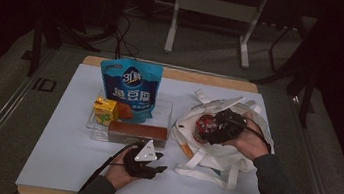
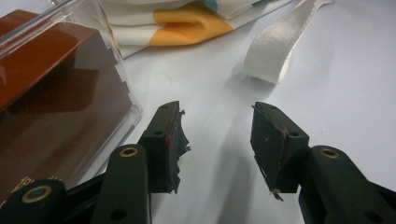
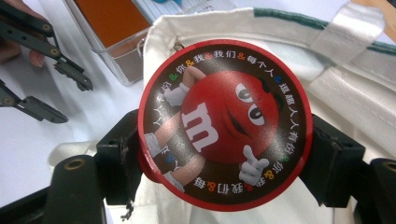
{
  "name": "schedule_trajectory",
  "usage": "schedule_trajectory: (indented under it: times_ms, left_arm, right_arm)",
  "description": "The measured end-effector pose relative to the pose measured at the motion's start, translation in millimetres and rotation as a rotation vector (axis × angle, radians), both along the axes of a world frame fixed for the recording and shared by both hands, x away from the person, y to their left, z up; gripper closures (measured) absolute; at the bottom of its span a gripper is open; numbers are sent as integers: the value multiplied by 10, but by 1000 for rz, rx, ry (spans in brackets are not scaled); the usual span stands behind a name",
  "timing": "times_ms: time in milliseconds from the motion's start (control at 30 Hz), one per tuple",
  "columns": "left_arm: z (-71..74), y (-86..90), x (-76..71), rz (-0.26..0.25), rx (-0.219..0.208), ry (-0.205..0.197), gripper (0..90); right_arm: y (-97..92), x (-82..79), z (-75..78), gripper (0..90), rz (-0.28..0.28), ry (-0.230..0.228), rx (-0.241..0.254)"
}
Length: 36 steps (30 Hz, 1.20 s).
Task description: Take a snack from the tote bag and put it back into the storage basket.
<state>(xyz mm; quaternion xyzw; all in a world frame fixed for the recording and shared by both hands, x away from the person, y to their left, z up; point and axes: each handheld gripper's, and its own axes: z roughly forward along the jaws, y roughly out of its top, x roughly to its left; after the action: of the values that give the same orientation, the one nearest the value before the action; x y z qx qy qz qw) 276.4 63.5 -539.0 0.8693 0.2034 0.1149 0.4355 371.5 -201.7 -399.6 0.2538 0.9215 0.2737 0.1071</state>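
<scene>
A round red candy tin (image 3: 224,123) with a cartoon M&M face on its lid is held by the right hand-held gripper (image 3: 224,154). The two black jaws are pressed on the tin's sides, one on each side, so that it cannot slip. The tin is held just over the white cloth tote bag (image 1: 223,151), near its open mouth. It seems to be on its way into the bag, or maybe out of it; this cannot be told for sure.

The bag is laid flat on the bench (image 1: 63,143), at the right, with its straps spread out. In this way the mouth is kept easy to reach.

The left hand-held gripper (image 2: 217,140) is held low over the bench, beside the bag. Its jaws are about half open and nothing is gripped between them. It may be kept ready to help with the bag.

A clear plastic tray (image 1: 97,132) is set at the left of the bag. A brown box (image 1: 137,134), a small yellow drink carton (image 1: 105,110) and a blue snack pouch (image 1: 129,89) are kept in it, close by so they can be picked easily.
</scene>
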Motion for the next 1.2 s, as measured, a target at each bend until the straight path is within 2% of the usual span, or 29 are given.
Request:
schedule_trajectory:
  times_ms: [1200]
  left_arm:
    - [1,2,-1,1,2,-3,528]
  right_arm:
    - [259,-56,139,253,68,-10,11]
